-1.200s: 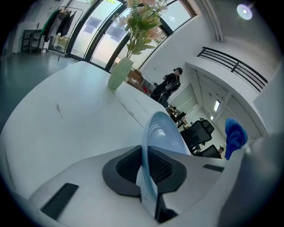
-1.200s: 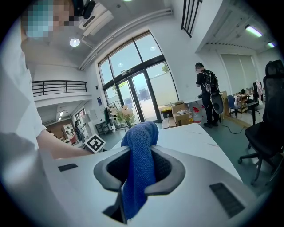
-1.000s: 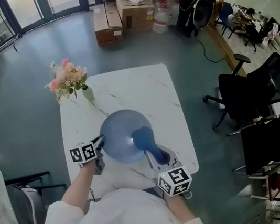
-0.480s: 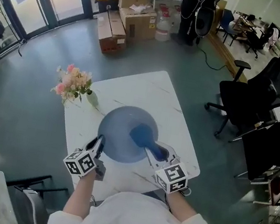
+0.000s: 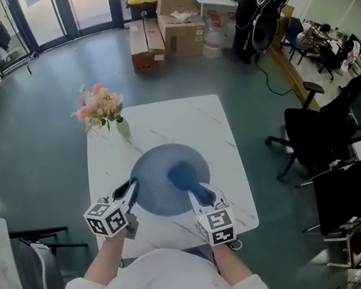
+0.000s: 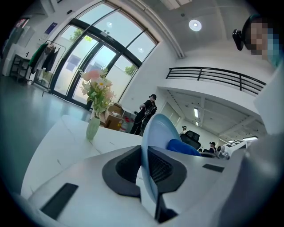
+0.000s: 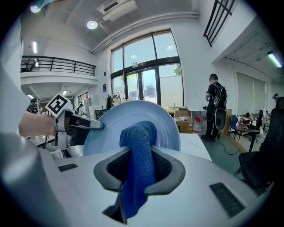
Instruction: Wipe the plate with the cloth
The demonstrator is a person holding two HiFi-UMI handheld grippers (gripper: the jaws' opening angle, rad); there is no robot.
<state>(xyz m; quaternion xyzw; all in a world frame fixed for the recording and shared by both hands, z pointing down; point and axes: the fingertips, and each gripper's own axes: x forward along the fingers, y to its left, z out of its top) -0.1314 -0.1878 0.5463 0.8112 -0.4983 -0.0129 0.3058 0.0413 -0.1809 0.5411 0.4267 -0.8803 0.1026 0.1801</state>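
Observation:
A pale blue plate is held up above the white table, tilted with its face toward me. My left gripper is shut on the plate's left rim; in the left gripper view the plate stands edge-on between the pads. My right gripper is shut on a dark blue cloth, whose bunched end presses on the plate's face. In the right gripper view the cloth hangs through the jaws in front of the plate, and the left gripper grips the rim at the left.
A vase of pink flowers stands at the table's far left corner. Black office chairs are to the right, cardboard boxes lie on the floor beyond the table, and a person stands at the back.
The left gripper has lifted the plate's rim and rolled, so the plate is raised higher. The right gripper with the cloth has stayed on the plate's face.

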